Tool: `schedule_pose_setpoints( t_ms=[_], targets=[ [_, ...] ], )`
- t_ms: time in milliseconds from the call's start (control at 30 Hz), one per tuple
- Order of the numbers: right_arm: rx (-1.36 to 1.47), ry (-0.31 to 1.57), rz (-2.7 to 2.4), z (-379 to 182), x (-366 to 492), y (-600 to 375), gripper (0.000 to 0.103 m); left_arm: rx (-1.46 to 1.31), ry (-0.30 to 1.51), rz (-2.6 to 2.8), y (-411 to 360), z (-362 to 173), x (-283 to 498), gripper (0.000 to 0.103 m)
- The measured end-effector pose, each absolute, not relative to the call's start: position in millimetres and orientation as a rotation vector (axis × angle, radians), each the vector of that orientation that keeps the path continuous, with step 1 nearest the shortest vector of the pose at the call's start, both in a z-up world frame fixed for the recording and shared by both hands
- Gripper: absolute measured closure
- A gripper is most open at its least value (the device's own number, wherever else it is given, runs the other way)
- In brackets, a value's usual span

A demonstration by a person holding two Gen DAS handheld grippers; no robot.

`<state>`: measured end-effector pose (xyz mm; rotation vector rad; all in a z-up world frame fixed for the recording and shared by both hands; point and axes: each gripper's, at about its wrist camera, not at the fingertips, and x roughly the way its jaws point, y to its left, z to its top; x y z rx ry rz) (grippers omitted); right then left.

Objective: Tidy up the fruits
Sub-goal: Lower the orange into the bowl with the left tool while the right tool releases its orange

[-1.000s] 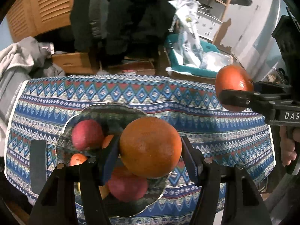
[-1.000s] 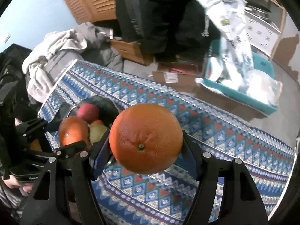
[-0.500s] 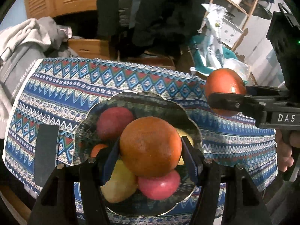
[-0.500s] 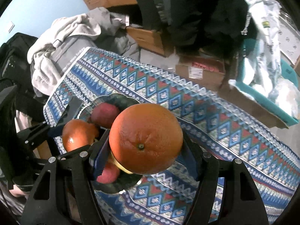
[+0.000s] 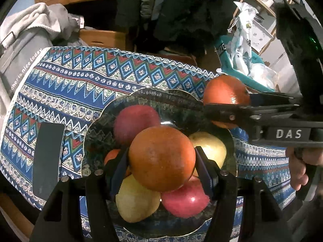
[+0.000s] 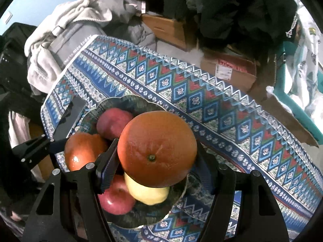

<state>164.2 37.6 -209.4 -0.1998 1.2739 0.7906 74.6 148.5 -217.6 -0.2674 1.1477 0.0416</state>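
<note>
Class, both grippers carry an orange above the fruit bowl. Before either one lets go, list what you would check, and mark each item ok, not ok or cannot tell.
1. Left gripper clamps its orange on both sides: ok.
2. Right gripper clamps its orange: ok.
3. Both oranges are over the bowl: left ok; right sits near the rim, cannot tell.
4. A free, stable spot in the bowl: not ok, apples already fill the middle.
5. The grippers are clear of each other: ok.
6. The black phone lies outside the bowl: ok.
</note>
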Motion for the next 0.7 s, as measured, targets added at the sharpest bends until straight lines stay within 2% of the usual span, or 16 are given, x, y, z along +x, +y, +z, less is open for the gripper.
schedule_pose_setpoints(
  t_ms=[300, 700],
  targets=[
    [-0.231, 1.314, 0.776, -233.1, 164.7, 50.1, 0.033, -0.291, 1.197, 0.066, 156.2, -238.2, 72.1, 0.037],
    [-0.247, 1.321, 0.801, -240.4, 165.0, 65.2, 0.032, -0.336, 1.157, 0.054, 160.8, -231.7, 75.1, 0.037]
  ],
)
